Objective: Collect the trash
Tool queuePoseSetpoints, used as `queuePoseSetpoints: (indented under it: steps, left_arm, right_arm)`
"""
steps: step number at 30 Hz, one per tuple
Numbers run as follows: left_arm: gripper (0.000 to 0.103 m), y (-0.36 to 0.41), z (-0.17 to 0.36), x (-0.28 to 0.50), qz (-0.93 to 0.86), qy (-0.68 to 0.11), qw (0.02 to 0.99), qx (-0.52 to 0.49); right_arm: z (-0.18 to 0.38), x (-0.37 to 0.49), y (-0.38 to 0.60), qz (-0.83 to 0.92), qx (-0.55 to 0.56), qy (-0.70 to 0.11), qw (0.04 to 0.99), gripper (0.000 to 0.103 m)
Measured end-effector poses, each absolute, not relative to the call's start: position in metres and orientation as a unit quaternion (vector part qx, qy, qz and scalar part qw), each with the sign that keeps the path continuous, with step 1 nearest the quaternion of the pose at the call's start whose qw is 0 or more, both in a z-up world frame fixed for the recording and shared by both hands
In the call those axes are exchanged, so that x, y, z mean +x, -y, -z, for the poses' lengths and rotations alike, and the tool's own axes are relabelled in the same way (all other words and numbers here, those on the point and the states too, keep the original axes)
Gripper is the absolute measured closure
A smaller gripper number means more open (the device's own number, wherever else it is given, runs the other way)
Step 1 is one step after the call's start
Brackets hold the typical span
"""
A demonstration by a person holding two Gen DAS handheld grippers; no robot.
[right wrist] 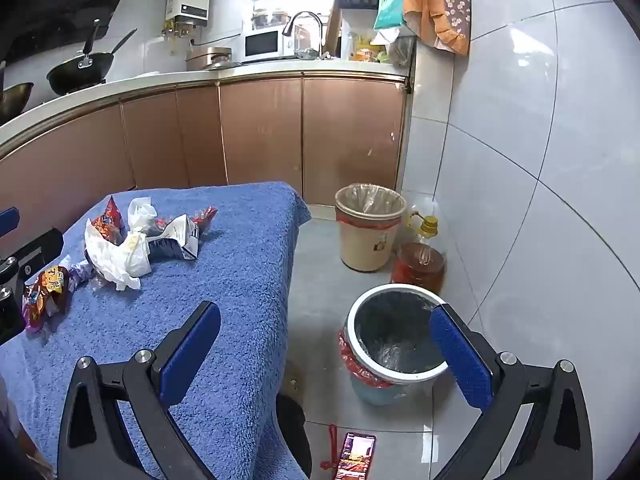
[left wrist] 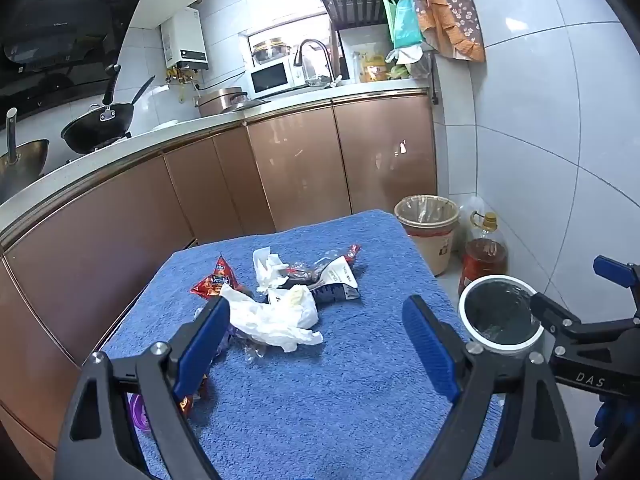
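1. Hovering over the blue towel (left wrist: 320, 400), the left gripper (left wrist: 316, 344) has its jaws spread fully wide and holds nothing; the right gripper (right wrist: 324, 356) is just as wide and empty, at the towel's right edge.
2. The trash sits mid-towel: a crumpled white tissue (left wrist: 276, 320) nearest, a red snack wrapper (left wrist: 214, 280) to its left, a dark carton (left wrist: 332, 284) behind it. Another wrapper (right wrist: 44, 292) lies at the towel's left edge.
3. The tissue is light and limp; a shallow pinch could catch only one fold and tear it or let it drop.
4. The pieces overlap, so closing on the tissue might drag the wrapper or carton off the towel.
5. The white-rimmed bin (right wrist: 396, 332) stands on the floor just off the towel's right side; a release made too early would likely land trash on the floor, perhaps on the phone (right wrist: 356, 456).
6. The pads could snag the towel's pile and pull it.
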State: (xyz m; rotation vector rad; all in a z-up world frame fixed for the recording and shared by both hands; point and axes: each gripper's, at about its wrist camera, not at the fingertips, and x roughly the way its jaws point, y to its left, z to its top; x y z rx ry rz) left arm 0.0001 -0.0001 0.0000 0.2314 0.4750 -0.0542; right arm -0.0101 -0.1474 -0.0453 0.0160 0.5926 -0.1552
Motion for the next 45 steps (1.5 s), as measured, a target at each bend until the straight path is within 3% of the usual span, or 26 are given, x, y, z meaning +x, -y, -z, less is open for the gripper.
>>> queuePoseSetpoints:
  steps: [45]
  left_arm:
    - [0.015, -0.009, -0.006, 0.001, 0.024, -0.234, 0.968, 0.087]
  right_arm:
    - [0.023, -0.024, 0.146, 0.084, -0.013, -0.263, 0.961, 0.0]
